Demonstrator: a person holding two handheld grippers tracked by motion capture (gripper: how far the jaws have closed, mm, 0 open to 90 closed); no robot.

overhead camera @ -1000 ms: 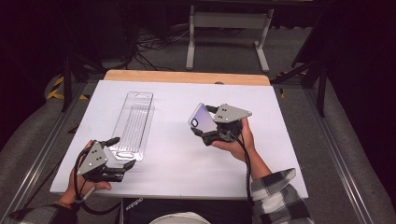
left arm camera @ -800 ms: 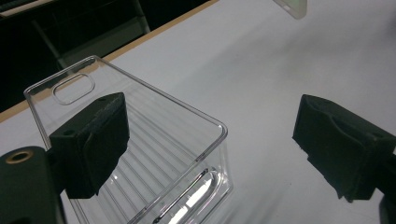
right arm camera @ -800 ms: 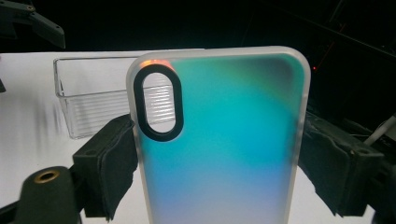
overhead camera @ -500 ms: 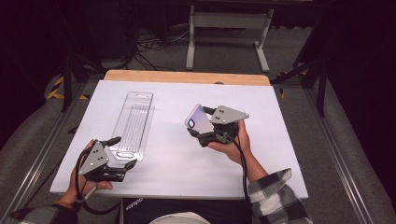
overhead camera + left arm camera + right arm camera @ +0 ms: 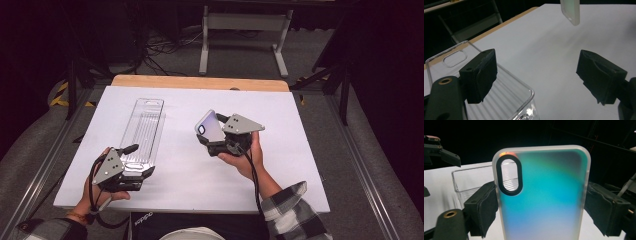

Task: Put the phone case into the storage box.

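Note:
A long clear plastic tray (image 5: 142, 127) lies on the white table top (image 5: 310, 125) at the left. My left gripper (image 5: 139, 161) sits at its near end. Its jaws have just been closing and still stand wide, one over the tray's corner (image 5: 506, 87) and the other over bare table, so neither pad presses on it. My right gripper (image 5: 212, 139) holds a frosted phone case (image 5: 210, 126) upright above the table's middle. In the right gripper view both pads (image 5: 481, 212) press the sides of the phone case (image 5: 544, 195), which has an oval camera hole.
A wooden strip (image 5: 200, 82) runs along the table's far edge, with a metal stand (image 5: 240, 30) and cables on the floor behind it. A metal rail (image 5: 45, 165) borders the left side. Bare white surface lies between the tray and the right hand.
The right gripper has carried the case slightly left, toward the tray. The left gripper has edged a little right along the tray's near end.

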